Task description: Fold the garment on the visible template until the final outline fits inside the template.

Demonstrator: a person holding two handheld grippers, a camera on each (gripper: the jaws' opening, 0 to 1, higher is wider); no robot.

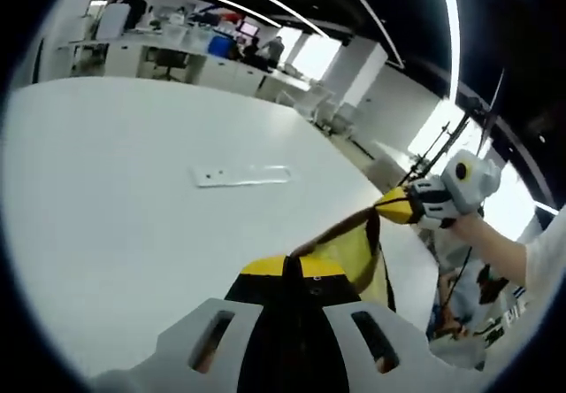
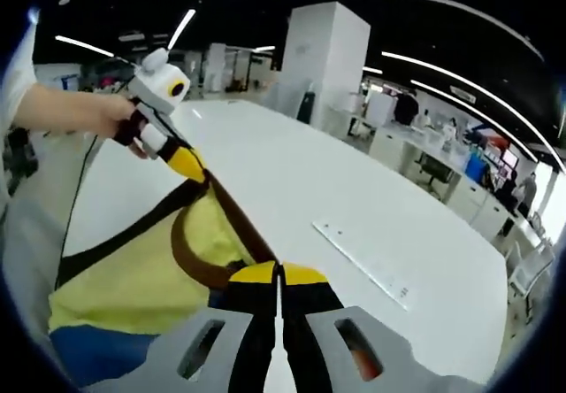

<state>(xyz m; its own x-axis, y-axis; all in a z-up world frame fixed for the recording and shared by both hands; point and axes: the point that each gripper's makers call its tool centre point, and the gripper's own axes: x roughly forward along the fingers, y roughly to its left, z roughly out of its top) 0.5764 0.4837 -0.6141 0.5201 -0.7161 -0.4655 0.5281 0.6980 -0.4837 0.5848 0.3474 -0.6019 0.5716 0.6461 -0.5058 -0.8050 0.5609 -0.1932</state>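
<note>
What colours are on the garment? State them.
The garment is yellow with dark brown trim and a blue lower part, clearest in the right gripper view.

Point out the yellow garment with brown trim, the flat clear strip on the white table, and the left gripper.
yellow garment with brown trim (image 2: 146,269): right gripper view, yellow body panel.
flat clear strip (image 1: 240,175): left gripper view, middle.
left gripper (image 2: 196,171): right gripper view, yellow tips.

The garment (image 2: 146,269) hangs stretched between the left gripper (image 1: 292,267) and the right gripper (image 2: 279,273), above the table (image 1: 115,189); the template (image 1: 241,175) lies flat on the table beyond it
</note>
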